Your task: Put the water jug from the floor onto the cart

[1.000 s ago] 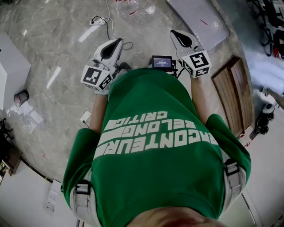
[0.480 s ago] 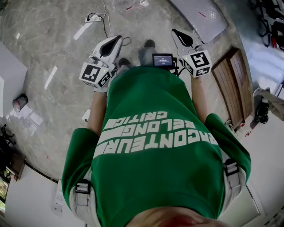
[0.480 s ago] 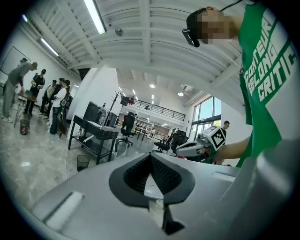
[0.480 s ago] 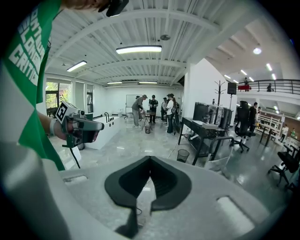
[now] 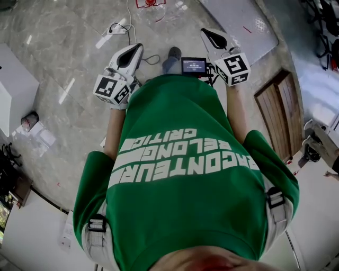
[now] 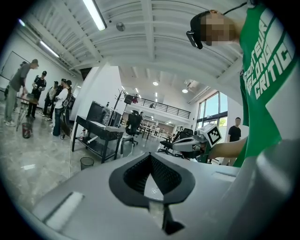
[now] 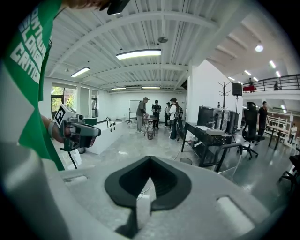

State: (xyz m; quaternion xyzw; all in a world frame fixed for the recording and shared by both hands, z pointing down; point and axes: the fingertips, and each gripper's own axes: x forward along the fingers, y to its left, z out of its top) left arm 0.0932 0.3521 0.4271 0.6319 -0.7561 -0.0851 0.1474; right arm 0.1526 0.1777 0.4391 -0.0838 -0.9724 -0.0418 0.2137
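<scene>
— Both of your tongs are clenched on nothing. The left gripper [image 5: 136,48] and the right gripper [image 5: 207,33] each have their jaws pressed together, and you hold them out in front of your chest above the marble floor [image 5: 69,58].

— And the task's thing?

— What looks like the water jug [image 5: 151,6], clear with red trim, stands on the floor at the top edge of your head view. It is ahead of both grippers and well apart from them. The frame cuts it off, so you can't be sure of it.

— Any writing?

— Your green shirt [image 5: 185,211] reads BELONG and CRITIC in white capitals, beside a longer word ending CONTEUR. The marker cube [image 5: 233,68] on your right gripper shows a black-and-white square pattern. A small lit screen [image 5: 193,65] sits just beside that cube, its text too small to read. A white power strip [image 5: 117,29] lies on the floor left of the jug.
</scene>
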